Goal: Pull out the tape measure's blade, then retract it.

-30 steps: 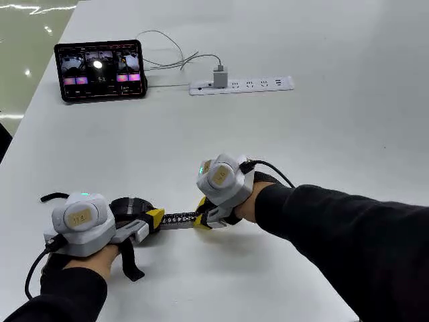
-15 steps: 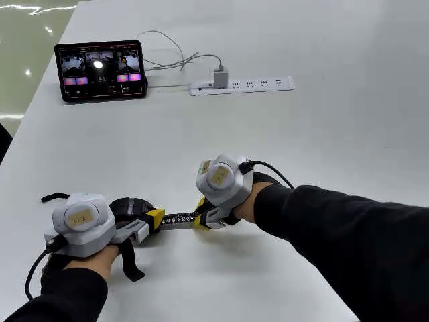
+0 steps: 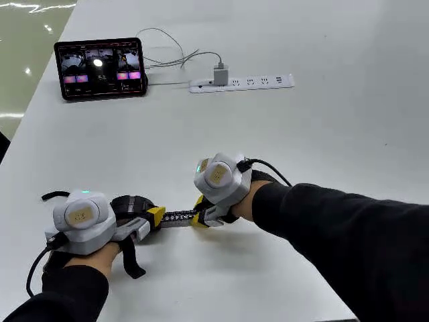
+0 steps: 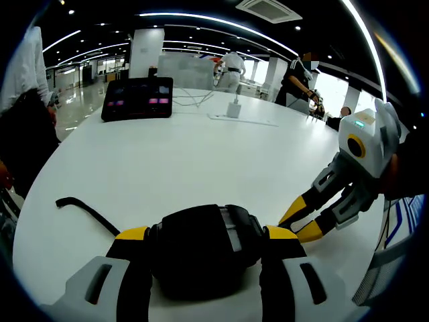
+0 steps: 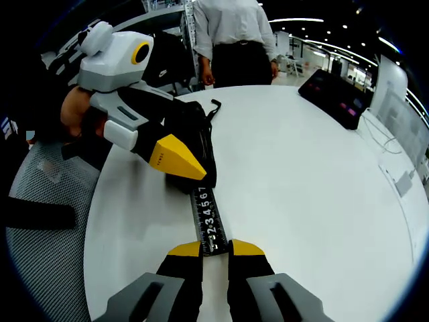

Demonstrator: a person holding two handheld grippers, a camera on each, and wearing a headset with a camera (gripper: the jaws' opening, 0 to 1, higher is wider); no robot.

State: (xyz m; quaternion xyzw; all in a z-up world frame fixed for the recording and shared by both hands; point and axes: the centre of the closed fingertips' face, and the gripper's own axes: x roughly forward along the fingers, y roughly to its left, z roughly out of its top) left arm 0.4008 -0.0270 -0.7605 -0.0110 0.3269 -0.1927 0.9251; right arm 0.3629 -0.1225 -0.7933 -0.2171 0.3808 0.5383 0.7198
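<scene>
The black round tape measure case (image 3: 129,205) lies on the white tabletop (image 3: 301,127) at the lower left of the head view. The left gripper (image 3: 144,225) holds it: in the left gripper view its yellow-tipped jaws press against both sides of the case (image 4: 201,248). A short length of dark numbered blade (image 3: 177,217) runs from the case toward the frame's centre, where the right gripper (image 3: 201,219) has its jaws narrowed onto the blade's end. The right gripper view shows that end (image 5: 209,235) pinched between its own jaws at the bottom. A black tablet (image 3: 100,69) and a white power strip (image 3: 258,84) sit at the upper left.
</scene>
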